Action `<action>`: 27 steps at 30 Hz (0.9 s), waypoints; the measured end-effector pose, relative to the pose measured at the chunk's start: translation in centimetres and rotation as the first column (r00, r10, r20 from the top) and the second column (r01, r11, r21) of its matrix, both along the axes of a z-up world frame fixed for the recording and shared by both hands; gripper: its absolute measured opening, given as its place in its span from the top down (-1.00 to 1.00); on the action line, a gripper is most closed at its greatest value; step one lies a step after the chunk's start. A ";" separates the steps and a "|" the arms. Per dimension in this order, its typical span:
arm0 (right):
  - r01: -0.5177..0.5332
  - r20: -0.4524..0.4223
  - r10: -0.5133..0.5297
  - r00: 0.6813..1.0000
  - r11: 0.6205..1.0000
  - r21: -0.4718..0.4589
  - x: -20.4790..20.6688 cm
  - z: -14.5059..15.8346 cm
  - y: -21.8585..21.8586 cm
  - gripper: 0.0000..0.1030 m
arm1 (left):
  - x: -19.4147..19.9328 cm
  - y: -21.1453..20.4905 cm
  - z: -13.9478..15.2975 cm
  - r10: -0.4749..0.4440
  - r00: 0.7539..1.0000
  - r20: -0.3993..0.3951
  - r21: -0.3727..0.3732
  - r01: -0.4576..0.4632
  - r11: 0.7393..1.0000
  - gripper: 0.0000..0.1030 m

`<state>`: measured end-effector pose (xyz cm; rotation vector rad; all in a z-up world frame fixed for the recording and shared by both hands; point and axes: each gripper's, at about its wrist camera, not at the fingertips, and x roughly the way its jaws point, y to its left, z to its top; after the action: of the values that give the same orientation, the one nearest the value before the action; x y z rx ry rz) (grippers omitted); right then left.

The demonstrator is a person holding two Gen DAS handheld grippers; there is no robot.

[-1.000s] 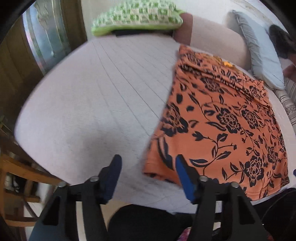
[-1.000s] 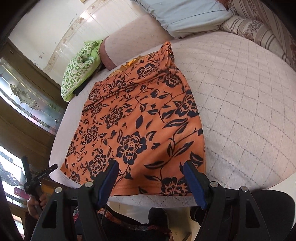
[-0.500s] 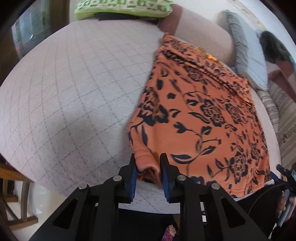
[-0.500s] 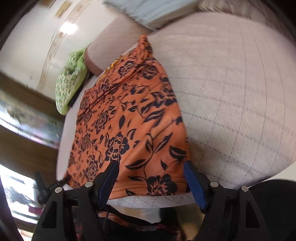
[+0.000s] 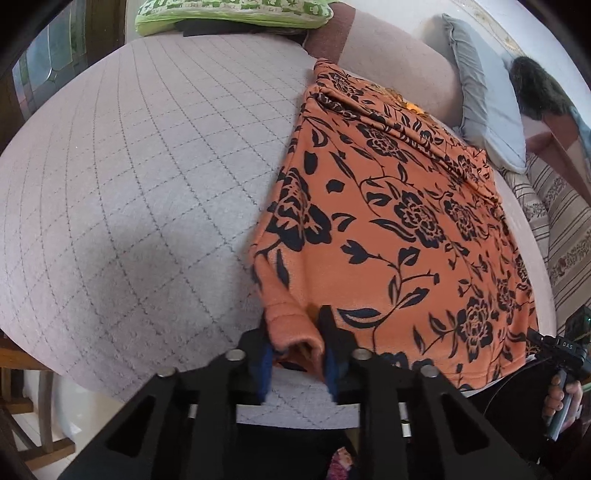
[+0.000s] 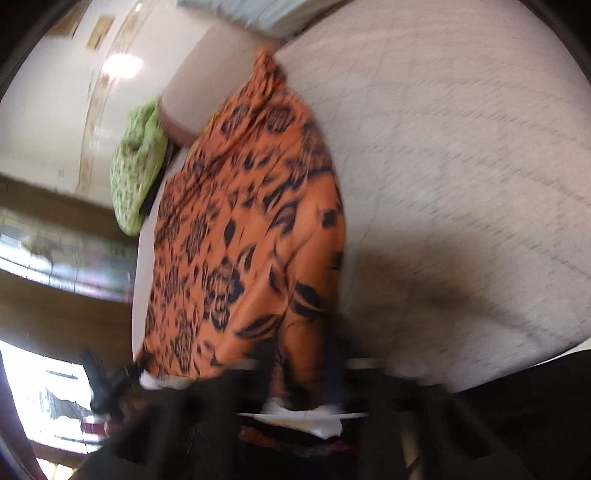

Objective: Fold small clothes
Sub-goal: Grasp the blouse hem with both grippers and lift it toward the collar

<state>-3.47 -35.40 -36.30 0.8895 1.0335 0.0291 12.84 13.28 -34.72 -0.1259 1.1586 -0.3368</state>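
An orange garment with a black flower print (image 5: 388, 221) lies flat on the pale quilted bed (image 5: 129, 184), its hem at the near edge. In the left wrist view my left gripper (image 5: 295, 323) is closing on the garment's near left corner, and the cloth bunches up between the blue pads. The right wrist view is blurred. There the same garment (image 6: 240, 240) runs down to my right gripper (image 6: 301, 354), which is shut on its near right corner. A hand holding that right gripper (image 5: 565, 354) shows at the left view's right edge.
A green patterned cushion (image 5: 229, 14) lies at the far side of the bed. A grey pillow (image 5: 484, 96) and a striped cushion (image 5: 561, 236) lie to the right. A wooden chair (image 5: 22, 406) stands beyond the bed's near left edge.
Both grippers came down to the hem. The left one shut on the left corner and gathered it up. The right one went from wide open to shut on the right corner.
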 end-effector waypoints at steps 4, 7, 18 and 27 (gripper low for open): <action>-0.011 -0.015 0.010 1.000 0.999 -0.036 0.2 -0.5 0.6 0.79 | 0.2 0.7 -0.2 0.017 1.000 -0.023 -0.048 -0.018 0.999 0.55; 0.013 -0.019 -0.012 1.000 0.998 0.064 0.1 -1.6 -0.3 0.77 | 0.2 0.3 -0.1 -0.006 1.000 -0.031 -0.078 0.004 0.997 0.12; -0.014 0.026 0.012 1.000 0.998 0.063 0.1 -1.8 -0.2 0.74 | 1.0 -0.8 -0.2 -0.003 1.000 -0.014 0.010 0.003 1.000 0.62; -0.097 0.141 0.096 0.985 0.995 0.003 0.9 2.4 1.2 0.82 | 1.3 0.3 1.1 0.015 1.000 -0.017 -0.110 -0.017 0.994 0.81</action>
<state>-2.55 -34.22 -33.95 0.8335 0.9440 0.1759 14.12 13.62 -33.63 -0.2344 1.1550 -0.3862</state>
